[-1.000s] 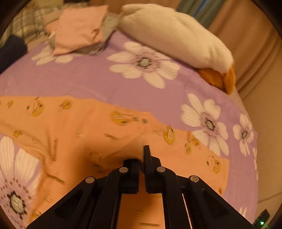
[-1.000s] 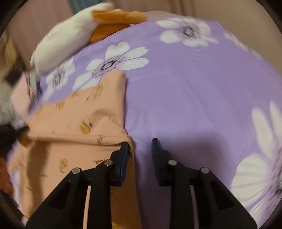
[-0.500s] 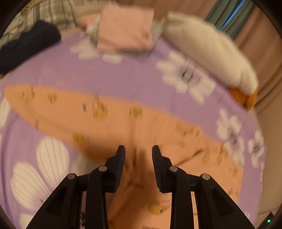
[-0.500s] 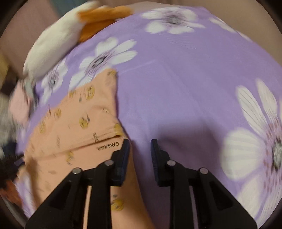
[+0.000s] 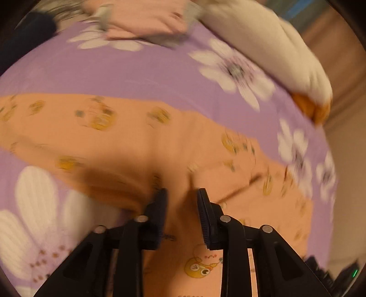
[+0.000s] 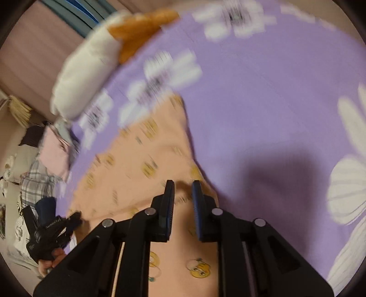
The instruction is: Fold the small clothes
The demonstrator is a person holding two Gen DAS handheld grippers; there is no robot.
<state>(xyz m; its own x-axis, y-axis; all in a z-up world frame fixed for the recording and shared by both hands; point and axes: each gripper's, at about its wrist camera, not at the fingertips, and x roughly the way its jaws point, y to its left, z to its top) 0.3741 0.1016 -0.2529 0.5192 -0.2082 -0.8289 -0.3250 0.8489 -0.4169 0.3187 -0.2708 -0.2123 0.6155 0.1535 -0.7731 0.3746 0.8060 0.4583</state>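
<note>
A small orange garment (image 5: pixel 128 137) printed with yellow cartoon chicks lies spread on the purple flowered bedsheet (image 5: pixel 114 68). My left gripper (image 5: pixel 181 194) is open, low over a raised fold in the garment's middle. In the right wrist view the same garment (image 6: pixel 137 164) shows, and my right gripper (image 6: pixel 183 186) is open with its jaws fairly close together, over the garment's folded edge near its right side. The left gripper also shows in the right wrist view (image 6: pixel 57 226) at the lower left. Both views are motion-blurred.
A white and orange plush toy (image 5: pixel 274 50) lies at the bed's far edge. A folded pink cloth (image 5: pixel 146 18) on grey cloth and a dark garment (image 5: pixel 25 38) sit at the far left. Curtains (image 6: pixel 34 45) hang behind the bed.
My left gripper opened and let go of the orange garment, then shifted over it. My right gripper moved left from the bare sheet onto the garment's edge and its jaws narrowed.
</note>
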